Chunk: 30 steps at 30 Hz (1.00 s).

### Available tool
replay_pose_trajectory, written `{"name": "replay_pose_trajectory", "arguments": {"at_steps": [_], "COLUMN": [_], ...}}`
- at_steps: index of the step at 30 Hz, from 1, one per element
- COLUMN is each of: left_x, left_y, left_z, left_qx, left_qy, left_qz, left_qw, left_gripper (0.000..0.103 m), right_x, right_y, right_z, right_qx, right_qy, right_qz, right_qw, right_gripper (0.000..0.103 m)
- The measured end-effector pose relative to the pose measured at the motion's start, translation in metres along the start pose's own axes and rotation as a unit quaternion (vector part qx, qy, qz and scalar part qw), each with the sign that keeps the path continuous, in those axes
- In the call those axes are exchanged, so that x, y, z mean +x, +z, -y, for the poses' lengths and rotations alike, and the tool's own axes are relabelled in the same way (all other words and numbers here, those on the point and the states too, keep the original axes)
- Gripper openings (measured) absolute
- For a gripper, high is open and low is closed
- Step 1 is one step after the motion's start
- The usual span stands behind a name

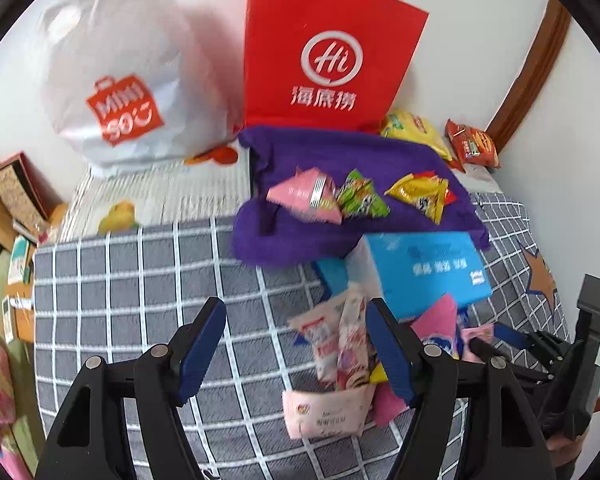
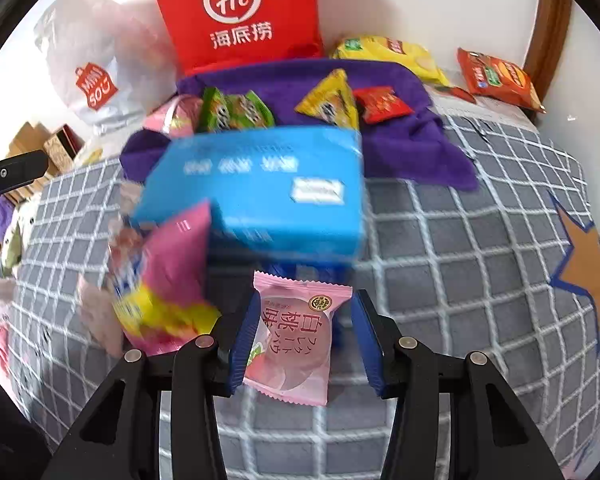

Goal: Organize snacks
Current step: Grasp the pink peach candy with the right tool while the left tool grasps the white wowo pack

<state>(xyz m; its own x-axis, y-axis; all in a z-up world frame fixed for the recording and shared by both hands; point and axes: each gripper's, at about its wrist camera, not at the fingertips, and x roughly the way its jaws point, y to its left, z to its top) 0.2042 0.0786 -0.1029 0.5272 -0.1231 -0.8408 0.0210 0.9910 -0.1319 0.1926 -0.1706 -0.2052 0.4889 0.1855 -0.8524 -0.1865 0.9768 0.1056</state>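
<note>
- The bed (image 2: 480,240), spread with a grey cover checked in white with an orange star near its right edge, carries everything; a white wall runs along its far edge.
- A white plastic shopping bag (image 1: 112,80) with an orange logo leans on the wall at the far left corner.
- A red paper bag (image 1: 328,48) stands upright beside it at the middle of the far edge.
- A purple towel (image 1: 340,148) lies spread just in front of the red bag.
- A blue box (image 2: 260,184) lies on the cover, its far edge overlapping the towel's near edge.
- A yellow chip bag (image 2: 388,54) and an orange-red chip bag (image 2: 496,76) lie by the far right corner.
- On the towel lie small packets: pink (image 1: 306,196), green (image 1: 362,196), yellow (image 1: 420,192) and, in the right wrist view, red (image 2: 384,104).
- A blurred heap of pink and yellow wrappers (image 2: 160,292) lies at the box's near left corner.
- The right gripper (image 2: 306,336) has a pink peach-flavour snack packet (image 2: 296,340) between its blue fingers; the left finger touches the packet, the right one stands apart from it.
- The left gripper (image 1: 296,344) hangs with fingers wide over the cover, holding nothing, pale pink wrappers (image 1: 340,344) lying beneath it.
</note>
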Motion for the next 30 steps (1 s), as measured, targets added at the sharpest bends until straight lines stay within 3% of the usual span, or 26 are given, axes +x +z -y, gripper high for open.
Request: {"name": "replay_pose_trajectory", "arguments": {"at_steps": [13,17,27,30], "left_x": [0.01,0.019,0.05,0.057], "left_y": [-0.04,-0.057,-0.092,-0.095], "left_z": [-0.012,-0.013,0.003,0.011], "left_qx": [-0.02,-0.024,-0.026,-0.022], "left_qy": [0.011,0.014,-0.04,-0.031], "left_qz": [-0.027,-0.042,-0.061,-0.05], "left_qw": [0.9994,0.9987,0.997,0.998], "left_gripper": [0.071,0.071,0.071,0.08], "right_x": [0.01,0.018,-0.005,-0.003], "right_y": [-0.028,-0.031,-0.045,-0.049], "right_z": [0.009,0.02,0.042,0.051], "right_qx": [0.012,0.033,0.009,0.008], "right_qy": [0.0,0.019,0.009,-0.007], "right_qz": [0.002,0.003,0.048,0.05], "right_qw": [1.0,0.999,0.999,0.999], "right_gripper": [0.05,0.044,0.041,0.041]}}
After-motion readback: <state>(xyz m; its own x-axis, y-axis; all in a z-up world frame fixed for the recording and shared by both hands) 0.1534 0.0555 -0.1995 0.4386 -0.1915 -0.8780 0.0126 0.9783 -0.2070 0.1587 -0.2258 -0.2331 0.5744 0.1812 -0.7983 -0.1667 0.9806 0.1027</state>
